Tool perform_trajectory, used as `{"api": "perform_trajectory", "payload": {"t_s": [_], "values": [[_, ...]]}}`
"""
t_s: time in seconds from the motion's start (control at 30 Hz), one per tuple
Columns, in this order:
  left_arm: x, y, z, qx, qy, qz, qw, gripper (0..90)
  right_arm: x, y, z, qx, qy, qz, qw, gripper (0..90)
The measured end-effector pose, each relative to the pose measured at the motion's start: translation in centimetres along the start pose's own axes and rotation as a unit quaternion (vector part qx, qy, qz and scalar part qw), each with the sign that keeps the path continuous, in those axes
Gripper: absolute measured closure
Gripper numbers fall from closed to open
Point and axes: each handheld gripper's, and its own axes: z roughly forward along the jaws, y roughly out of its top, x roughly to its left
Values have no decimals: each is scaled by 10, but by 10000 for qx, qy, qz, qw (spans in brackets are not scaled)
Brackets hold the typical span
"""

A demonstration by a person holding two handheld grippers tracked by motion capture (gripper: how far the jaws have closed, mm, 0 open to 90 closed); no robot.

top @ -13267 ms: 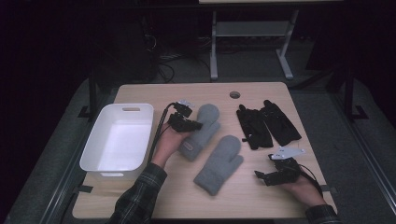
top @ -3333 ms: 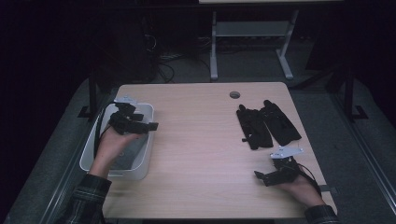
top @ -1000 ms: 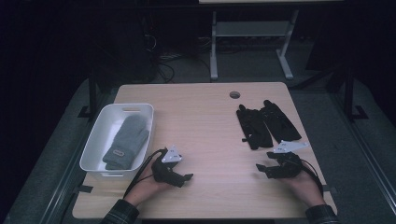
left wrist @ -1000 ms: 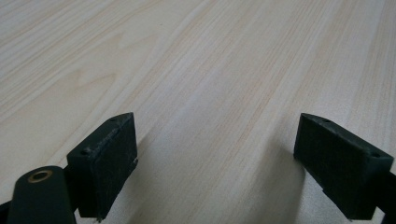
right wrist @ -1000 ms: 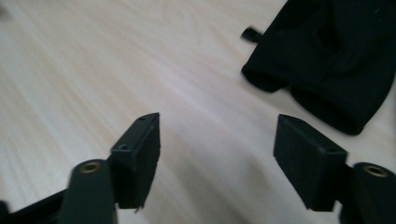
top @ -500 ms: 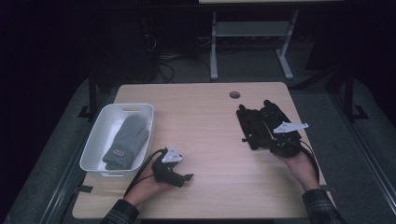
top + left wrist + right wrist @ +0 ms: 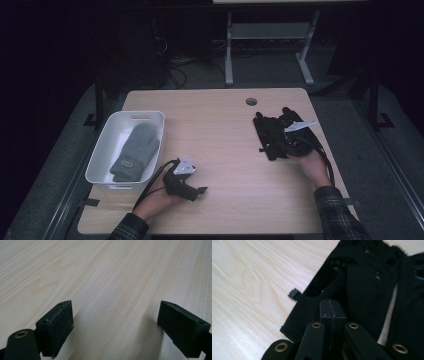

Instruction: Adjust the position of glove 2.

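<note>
Two black gloves lie side by side at the table's right, one (image 7: 268, 134) left of the other (image 7: 291, 119). My right gripper (image 7: 290, 140) hovers over their near ends, and its jaws have just been closing. In the right gripper view its pads (image 7: 332, 311) meet flat over the cuff of the left glove (image 7: 362, 277); no fabric shows between them. The second glove (image 7: 409, 302) lies to the right. My left gripper (image 7: 199, 190) rests on the bare wood near the front edge, and in the left gripper view it (image 7: 115, 327) is open and holds nothing.
A white bin (image 7: 100, 160) at the table's left holds a grey mitten (image 7: 135, 150). A round cable hole (image 7: 251, 101) sits near the far edge. Bare wood (image 7: 220, 140) lies between the bin and the gloves. Desk legs and cables stand beyond the table.
My right hand has moved away from the front edge onto the black gloves, and its jaws have closed. The left gripper has stayed where it was.
</note>
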Motion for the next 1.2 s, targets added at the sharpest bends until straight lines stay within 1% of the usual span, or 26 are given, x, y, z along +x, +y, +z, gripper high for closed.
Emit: {"api": "perform_trajectory", "payload": {"t_s": [0.07, 0.17, 0.27, 0.37, 0.4, 0.7, 0.8, 0.9, 1.03, 1.1, 1.2], "values": [[0, 0, 0, 1, -1, 1, 10000, 122, 0, -1, 6, 84, -12, -47, 10000, 900], [0, 0, 0, -1, -1, 1, 10000, 122, 0, -3, 7, 49, 14, 26, 10000, 900], [0, 0, 0, -1, -2, 2, 10000, 122, 2, -4, 6, 59, 85, 15, 9999, 900], [0, 0, 0, -4, -3, 0, 10000, 122, 7, -4, 6, 95, 193, -10, 9998, 900], [0, 0, 0, -7, -4, 1, 10000, 122, 9, -4, 6, 111, 238, -52, 9996, 900], [0, 0, 0, -15, 5, 1, 10000, 122, 32, -8, 3, 198, 515, -334, 9979, 900], [0, 0, 0, -16, 4, 0, 10000, 122, 42, -10, 1, 240, 603, -425, 9970, 900], [0, 0, 0, -17, 5, -1, 10000, 122, 53, -11, 1, 285, 668, -585, 9956, 900], [0, 0, 0, -17, 5, -1, 10000, 122, 68, -11, 2, 304, 805, -715, 9937, 900], [0, 0, 0, -17, 5, -1, 10000, 122, 79, -10, 3, 328, 908, -800, 9921, 900], [0, 0, 0, -16, 5, 0, 10000, 122, 90, -10, 4, 357, 1019, -932, 9898, 900]]}}
